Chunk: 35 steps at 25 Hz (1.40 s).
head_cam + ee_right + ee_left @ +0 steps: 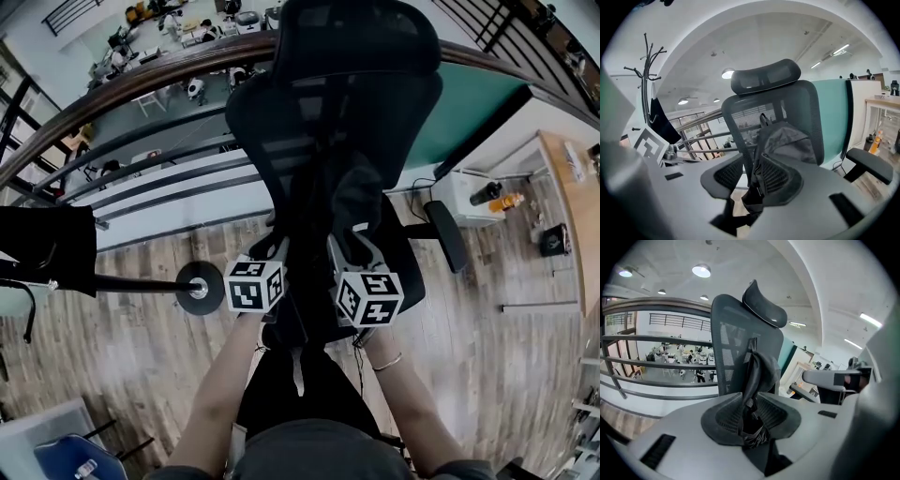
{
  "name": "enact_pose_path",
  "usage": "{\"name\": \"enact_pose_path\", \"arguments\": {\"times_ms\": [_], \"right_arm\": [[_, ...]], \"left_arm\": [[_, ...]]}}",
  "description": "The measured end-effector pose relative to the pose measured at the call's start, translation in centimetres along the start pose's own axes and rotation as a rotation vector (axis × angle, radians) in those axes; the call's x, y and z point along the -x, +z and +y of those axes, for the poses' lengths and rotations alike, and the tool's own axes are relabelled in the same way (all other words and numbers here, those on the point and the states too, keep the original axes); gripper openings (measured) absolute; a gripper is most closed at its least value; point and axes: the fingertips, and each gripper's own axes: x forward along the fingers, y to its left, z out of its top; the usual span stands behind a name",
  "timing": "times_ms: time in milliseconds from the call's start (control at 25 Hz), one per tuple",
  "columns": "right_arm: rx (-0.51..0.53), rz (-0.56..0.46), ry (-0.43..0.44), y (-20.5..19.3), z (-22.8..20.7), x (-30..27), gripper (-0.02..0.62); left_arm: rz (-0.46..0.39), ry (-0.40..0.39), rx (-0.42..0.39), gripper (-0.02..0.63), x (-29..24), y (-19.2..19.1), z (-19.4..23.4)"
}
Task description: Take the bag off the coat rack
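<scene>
The black bag [349,202] hangs in front of a black mesh office chair [337,94], held between both grippers and away from the coat rack. My left gripper [277,249] is shut on a black strap of the bag [761,373], with bunched fabric pinched between its pads [726,416]. My right gripper [351,249] is shut on another strap, and the bag's body [790,140] rises just beyond its jaws. The coat rack [200,286] stands to the left, and a dark garment [47,248] hangs on it. Whether the bag rests on the chair seat is hidden.
A curved railing [141,80] runs behind the chair, with an open floor below. A desk with bottles [497,199] stands at the right. The chair's armrest [448,234] juts out on the right. A blue seat [70,455] is at the lower left. The floor is wooden.
</scene>
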Motion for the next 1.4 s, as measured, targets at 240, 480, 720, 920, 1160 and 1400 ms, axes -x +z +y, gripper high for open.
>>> {"name": "enact_pose_path", "arguments": {"times_ms": [240,480,720,920,1160,1400], "right_arm": [[0.011,-0.024,0.018,0.1,2.0,2.6,0.109],[0.043,-0.046,0.038,0.2,3.7,5.0,0.070],[0.082,-0.068,0.039,0.6,4.4,7.1,0.006],[0.101,-0.092,0.048,1.0,4.9,8.4,0.005],[0.107,-0.117,0.051,1.0,4.7,9.8,0.003],[0.089,-0.128,0.000,1.4,3.5,11.1,0.002]], "left_arm": [[-0.071,-0.004,-0.022,0.091,4.2,1.2,-0.5],[-0.125,0.001,-0.050,0.073,7.7,2.0,-1.2],[-0.151,0.014,-0.093,0.057,9.9,2.7,-1.9],[-0.172,0.023,-0.124,0.047,11.6,3.2,-2.3],[-0.204,0.038,-0.129,0.037,12.9,3.2,-2.4],[-0.207,0.046,-0.175,0.037,13.7,3.1,-3.6]]}}
